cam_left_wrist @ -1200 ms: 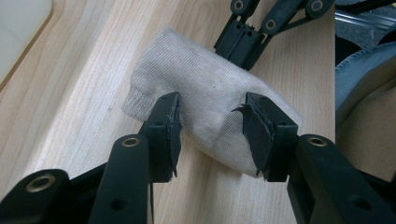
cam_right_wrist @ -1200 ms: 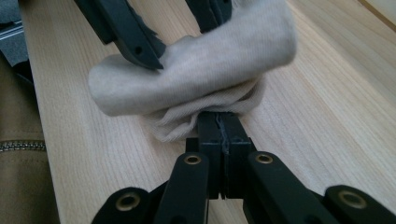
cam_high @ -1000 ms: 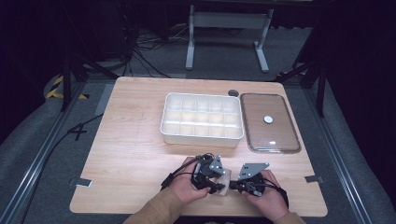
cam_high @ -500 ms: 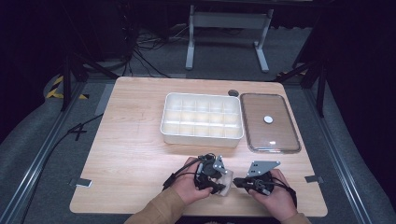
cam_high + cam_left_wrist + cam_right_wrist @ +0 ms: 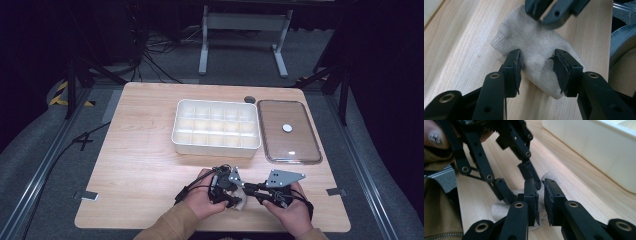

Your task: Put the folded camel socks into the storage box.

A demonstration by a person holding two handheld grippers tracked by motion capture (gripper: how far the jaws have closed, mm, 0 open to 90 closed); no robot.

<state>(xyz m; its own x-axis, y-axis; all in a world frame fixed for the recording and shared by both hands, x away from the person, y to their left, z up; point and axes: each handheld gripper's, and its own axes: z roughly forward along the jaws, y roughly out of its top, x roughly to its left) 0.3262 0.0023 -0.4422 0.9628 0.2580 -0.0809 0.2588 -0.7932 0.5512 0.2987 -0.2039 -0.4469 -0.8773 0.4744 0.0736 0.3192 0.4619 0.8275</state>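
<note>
Keep left gripper [image 5: 537, 68] clamped on sock [image 5: 536, 47] at table's [image 5: 150, 150] 6 o'clock edge, and let right gripper [image 5: 541, 195], jaws just opening a slit and holding nothing, re-pinch the free end squarely.

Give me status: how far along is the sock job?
Done: lid off, lying beside the empty divided box. In hand: left gripper clamps the sock near the table front edge; right gripper jaws have just been opening, nothing between them. Left, likely: move the sock into a compartment.
</note>
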